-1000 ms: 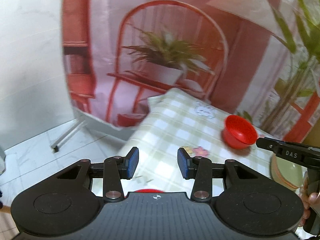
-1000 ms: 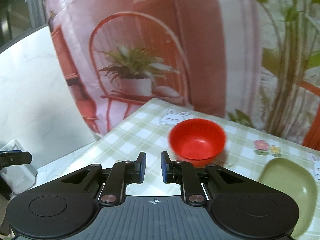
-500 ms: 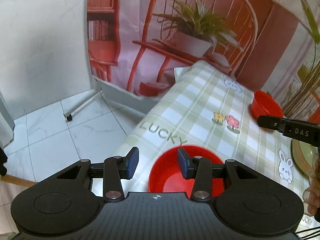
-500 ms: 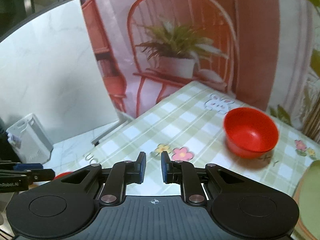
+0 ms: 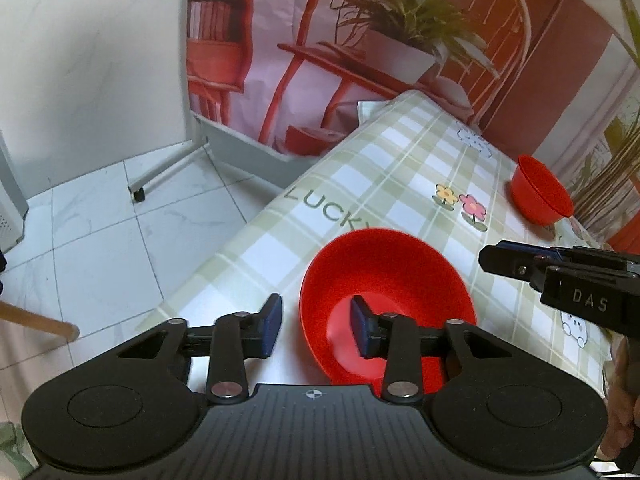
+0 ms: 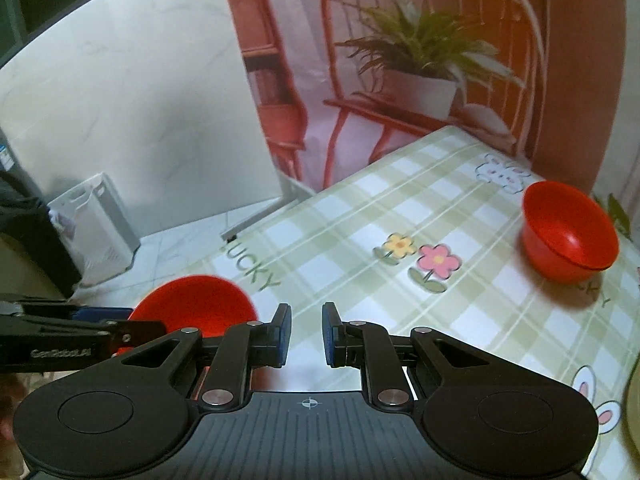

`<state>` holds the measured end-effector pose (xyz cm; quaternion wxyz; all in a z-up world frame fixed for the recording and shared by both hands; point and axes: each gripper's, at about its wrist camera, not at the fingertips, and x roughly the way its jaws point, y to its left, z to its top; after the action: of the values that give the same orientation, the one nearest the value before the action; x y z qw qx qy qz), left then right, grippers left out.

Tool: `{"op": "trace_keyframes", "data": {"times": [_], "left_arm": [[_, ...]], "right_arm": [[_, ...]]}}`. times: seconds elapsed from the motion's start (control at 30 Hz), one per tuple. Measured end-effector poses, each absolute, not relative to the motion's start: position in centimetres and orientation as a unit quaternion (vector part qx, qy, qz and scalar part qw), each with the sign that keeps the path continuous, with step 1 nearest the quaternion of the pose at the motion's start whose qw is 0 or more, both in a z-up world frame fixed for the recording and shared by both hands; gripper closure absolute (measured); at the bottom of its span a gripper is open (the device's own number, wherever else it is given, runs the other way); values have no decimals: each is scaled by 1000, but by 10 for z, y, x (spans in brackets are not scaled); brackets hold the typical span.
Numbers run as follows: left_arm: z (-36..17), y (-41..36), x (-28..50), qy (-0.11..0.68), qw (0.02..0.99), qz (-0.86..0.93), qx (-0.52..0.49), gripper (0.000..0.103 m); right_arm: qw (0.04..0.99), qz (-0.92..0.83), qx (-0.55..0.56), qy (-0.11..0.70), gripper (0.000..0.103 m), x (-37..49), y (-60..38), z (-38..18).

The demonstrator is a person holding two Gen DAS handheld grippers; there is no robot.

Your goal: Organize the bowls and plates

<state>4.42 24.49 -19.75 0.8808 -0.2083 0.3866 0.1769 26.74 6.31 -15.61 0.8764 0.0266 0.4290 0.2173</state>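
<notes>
Moved: left gripper [image 5: 316, 326] nearer red bowl [image 5: 386, 276]; jaws parted astride rim, ready to pinch.
Right gripper [image 6: 307, 334]: parted, empty.

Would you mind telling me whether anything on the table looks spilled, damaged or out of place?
Nothing looks spilled or damaged. Both red bowls stand upright and empty: the near bowl close to the table's edge by the left gripper, the far bowl towards the back.
</notes>
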Motion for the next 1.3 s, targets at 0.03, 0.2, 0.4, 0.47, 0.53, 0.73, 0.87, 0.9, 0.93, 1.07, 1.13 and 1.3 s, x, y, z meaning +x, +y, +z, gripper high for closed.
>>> {"op": "trace_keyframes", "data": {"times": [0.03, 0.2, 0.4, 0.47, 0.53, 0.73, 0.87, 0.9, 0.93, 1.07, 1.13, 1.3], "left_arm": [[-199, 244, 44, 387, 881, 175, -211, 70], [-201, 240, 42, 380, 886, 164, -210, 80], [-204, 237, 42, 381, 885, 155, -218, 86], [-205, 236, 42, 382, 885, 151, -219, 86], [-205, 233, 42, 382, 886, 149, -218, 87], [-204, 228, 45, 382, 888, 143, -212, 87], [-202, 225, 47, 382, 890, 139, -209, 87], [-202, 224, 48, 382, 890, 138, -209, 87], [-201, 223, 48, 382, 890, 136, -208, 87], [-199, 216, 53, 384, 891, 129, -206, 87], [-198, 213, 57, 384, 892, 124, -203, 87], [-187, 201, 73, 379, 901, 107, -185, 87]], "right_arm": [[874, 220, 28, 432, 87, 266, 65, -157], [866, 231, 29, 443, 87, 262, 71, -162], [857, 240, 36, 456, 88, 256, 71, -168], [857, 238, 40, 455, 92, 254, 68, -168], [858, 234, 44, 455, 94, 253, 65, -168], [861, 223, 60, 453, 95, 250, 55, -167], [865, 216, 69, 448, 95, 248, 48, -166], [865, 214, 72, 447, 95, 247, 46, -166], [866, 212, 76, 446, 95, 247, 44, -165], [870, 202, 91, 440, 95, 245, 33, -163], [873, 195, 99, 436, 95, 246, 27, -161], [882, 171, 124, 420, 95, 252, 4, -154]]}}
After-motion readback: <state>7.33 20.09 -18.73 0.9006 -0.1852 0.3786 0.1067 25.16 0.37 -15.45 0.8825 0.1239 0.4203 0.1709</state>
